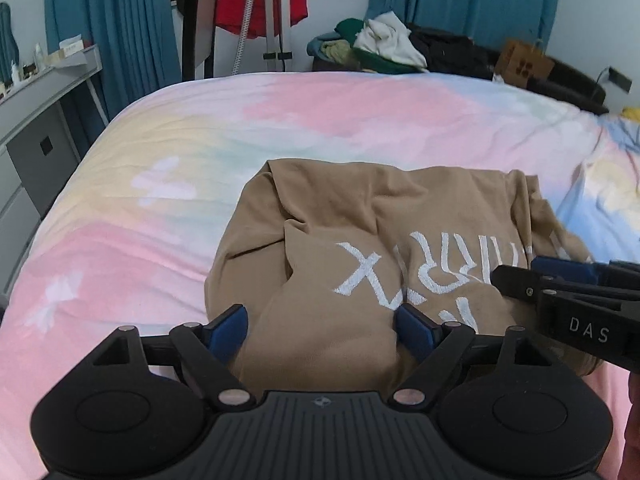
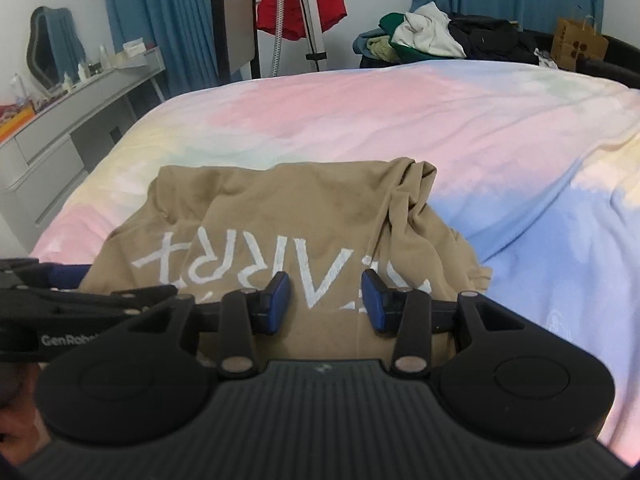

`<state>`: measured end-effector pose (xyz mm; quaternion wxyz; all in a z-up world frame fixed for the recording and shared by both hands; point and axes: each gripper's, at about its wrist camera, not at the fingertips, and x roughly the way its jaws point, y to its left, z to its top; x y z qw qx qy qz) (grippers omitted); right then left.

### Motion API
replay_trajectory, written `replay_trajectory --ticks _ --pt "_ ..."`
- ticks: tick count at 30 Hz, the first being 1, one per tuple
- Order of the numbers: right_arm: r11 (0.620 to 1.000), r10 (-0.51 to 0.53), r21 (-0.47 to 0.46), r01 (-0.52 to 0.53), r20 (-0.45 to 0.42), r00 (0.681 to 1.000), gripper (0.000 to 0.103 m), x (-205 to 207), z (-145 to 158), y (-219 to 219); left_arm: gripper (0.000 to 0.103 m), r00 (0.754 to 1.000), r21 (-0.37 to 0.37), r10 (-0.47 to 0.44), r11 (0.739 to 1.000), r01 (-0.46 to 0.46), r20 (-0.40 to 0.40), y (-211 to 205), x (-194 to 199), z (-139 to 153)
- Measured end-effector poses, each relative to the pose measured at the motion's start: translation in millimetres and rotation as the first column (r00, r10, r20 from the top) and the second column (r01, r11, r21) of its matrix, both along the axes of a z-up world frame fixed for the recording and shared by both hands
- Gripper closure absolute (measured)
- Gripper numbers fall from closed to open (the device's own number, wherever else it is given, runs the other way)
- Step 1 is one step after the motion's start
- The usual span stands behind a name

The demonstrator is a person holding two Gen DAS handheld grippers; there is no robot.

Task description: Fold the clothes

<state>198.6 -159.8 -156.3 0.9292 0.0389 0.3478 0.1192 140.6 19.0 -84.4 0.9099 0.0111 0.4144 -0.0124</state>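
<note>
A tan garment (image 1: 360,216) with white lettering lies crumpled on the pastel bed cover (image 1: 320,120). My left gripper (image 1: 322,328) is open wide at the garment's near edge. A rounded fold of the tan cloth sits between its blue pads (image 1: 228,332), not visibly pinched. My right gripper (image 2: 326,300) stands partly open just above the lettered part of the garment (image 2: 280,220), with nothing clamped between its pads (image 2: 276,304). The two grippers are close side by side: the right gripper (image 1: 520,276) enters the left wrist view from the right.
A heap of clothes (image 1: 384,44) lies beyond the bed's far edge, with a brown paper bag (image 1: 524,62) to its right. A red garment (image 1: 260,8) hangs on a stand between blue curtains. A grey dresser (image 1: 36,120) runs along the bed's left side.
</note>
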Motion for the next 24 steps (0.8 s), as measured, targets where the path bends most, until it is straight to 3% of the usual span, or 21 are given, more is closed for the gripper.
replay_trajectory --ticks 3,6,8,9,11,14,17,19,20,24 --pt "0.999 -0.008 0.033 0.008 -0.003 1.000 0.060 1.3 2.0 -3.5 0.020 0.998 -0.042 0.037 0.998 -0.039 -0.049 6.3 0.8 12.9" --pt "0.996 -0.025 0.087 0.026 -0.003 1.000 0.060 1.9 6.5 -10.8 0.019 0.989 -0.217 0.075 0.971 -0.102 -0.130 26.4 -8.7 30.5" --pt "0.992 -0.042 0.120 0.043 -0.007 0.999 0.060 1.8 9.0 -15.9 0.017 0.981 -0.406 0.050 0.905 -0.123 -0.186 42.6 -18.0 35.6" --pt "0.989 -0.052 0.136 0.053 -0.011 0.999 0.060 1.6 10.1 -18.3 0.014 0.975 -0.495 0.041 0.856 -0.147 -0.219 50.6 -22.3 34.8" --pt "0.983 -0.071 0.170 0.073 -0.016 0.997 0.060 0.5 12.8 -23.6 0.013 0.964 -0.580 0.057 0.789 -0.203 -0.260 60.6 -27.6 29.4" --pt "0.973 -0.095 0.208 0.096 -0.014 0.995 0.060 -1.4 17.1 -29.6 0.012 0.948 -0.626 0.074 0.734 -0.263 -0.311 70.2 -25.0 13.6" --pt "0.964 -0.112 0.240 0.113 -0.018 0.994 0.060 0.0 18.7 -31.8 0.012 0.925 -0.676 0.115 0.652 -0.344 -0.361 84.5 -26.7 3.0" --pt "0.962 -0.118 0.246 0.119 -0.018 0.993 0.060 1.4 17.6 -32.9 0.012 0.920 -0.697 0.139 0.615 -0.370 -0.366 91.0 -30.2 6.1" --pt "0.960 -0.121 0.250 0.123 -0.022 0.992 0.059 2.3 16.5 -33.5 0.012 0.918 -0.702 0.148 0.603 -0.378 -0.367 92.9 -32.6 9.7" --pt "0.956 -0.116 0.266 0.127 -0.056 0.992 0.060 8.3 8.4 -34.9 0.012 0.956 -0.739 0.117 0.612 -0.282 -0.268 85.8 -43.1 33.1"
